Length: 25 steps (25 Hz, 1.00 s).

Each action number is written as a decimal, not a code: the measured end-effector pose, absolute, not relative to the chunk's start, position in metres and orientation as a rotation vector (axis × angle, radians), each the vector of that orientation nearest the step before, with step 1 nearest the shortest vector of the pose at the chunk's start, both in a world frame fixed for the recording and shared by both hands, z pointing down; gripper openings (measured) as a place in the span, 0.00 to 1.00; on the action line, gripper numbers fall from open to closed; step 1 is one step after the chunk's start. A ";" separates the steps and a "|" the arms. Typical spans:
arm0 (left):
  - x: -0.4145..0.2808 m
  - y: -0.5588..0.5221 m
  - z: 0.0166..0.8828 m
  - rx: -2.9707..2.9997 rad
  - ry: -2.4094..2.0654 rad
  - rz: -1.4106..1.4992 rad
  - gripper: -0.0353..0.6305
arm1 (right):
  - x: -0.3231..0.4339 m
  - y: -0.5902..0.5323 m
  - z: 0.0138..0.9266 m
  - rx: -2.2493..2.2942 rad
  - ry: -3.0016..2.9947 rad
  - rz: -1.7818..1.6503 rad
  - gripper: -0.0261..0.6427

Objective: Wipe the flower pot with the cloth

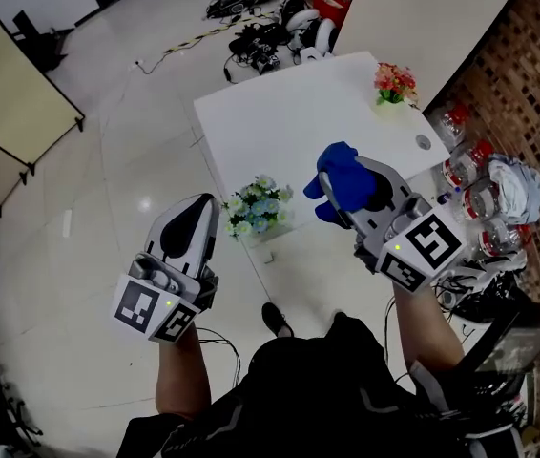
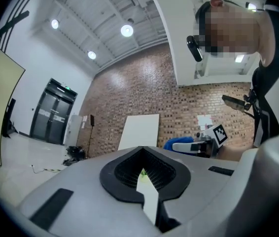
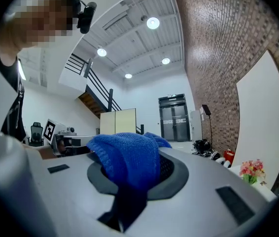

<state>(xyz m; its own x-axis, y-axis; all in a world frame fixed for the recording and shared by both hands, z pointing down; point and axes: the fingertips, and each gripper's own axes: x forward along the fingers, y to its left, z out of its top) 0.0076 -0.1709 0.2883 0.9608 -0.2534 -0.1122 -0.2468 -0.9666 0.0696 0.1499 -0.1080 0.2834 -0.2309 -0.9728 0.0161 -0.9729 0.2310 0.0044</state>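
No legible text anywhere

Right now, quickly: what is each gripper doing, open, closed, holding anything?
Left gripper: fingers closed, apparently pinching the flower pot by its edge.
Right gripper: fingers closed on the blue knitted cloth.

Head view: flowers at the tabletop edge hid the flower pot beneath them. The left tool tip overlapped the blooms (contact unreadable).

Left gripper view: jaws together, with a pale strip carrying a green speck in the slot, too small to name.

Right gripper view: the cloth draped over the right tool, burying its jaw tips.

The clutter by the brick wall was blurred. The person's torso was cut off by the bottom edge.
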 end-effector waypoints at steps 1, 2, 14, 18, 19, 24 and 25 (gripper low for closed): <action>0.009 -0.158 0.288 3.061 -0.382 -0.179 0.06 | 0.151 -0.098 0.283 1.937 -2.465 0.012 0.15; 0.011 -0.143 0.287 3.076 -0.381 -0.162 0.06 | 0.152 -0.088 0.283 1.935 -2.477 0.007 0.15; 0.029 0.046 0.281 2.991 -0.759 -0.067 0.06 | 0.181 0.085 0.281 1.731 -2.644 -0.078 0.15; 0.025 0.094 0.281 2.950 -0.807 -0.012 0.06 | 0.171 0.125 0.283 1.654 -2.696 -0.033 0.15; 0.021 0.102 0.279 2.937 -0.830 -0.007 0.06 | 0.165 0.133 0.282 1.641 -2.704 -0.031 0.15; -0.013 0.128 0.274 2.912 -0.914 0.036 0.06 | 0.123 0.159 0.267 1.625 -2.709 -0.069 0.15; -0.022 0.135 0.273 2.924 -0.904 0.034 0.06 | 0.113 0.164 0.264 1.634 -2.705 -0.079 0.15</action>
<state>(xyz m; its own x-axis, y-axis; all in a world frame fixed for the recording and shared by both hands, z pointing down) -0.0220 0.1348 0.2732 0.8257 -0.5624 0.0449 -0.5642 -0.8226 0.0708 0.1131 0.1640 0.2643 -0.4655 -0.8840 -0.0422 -0.8850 0.4645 0.0328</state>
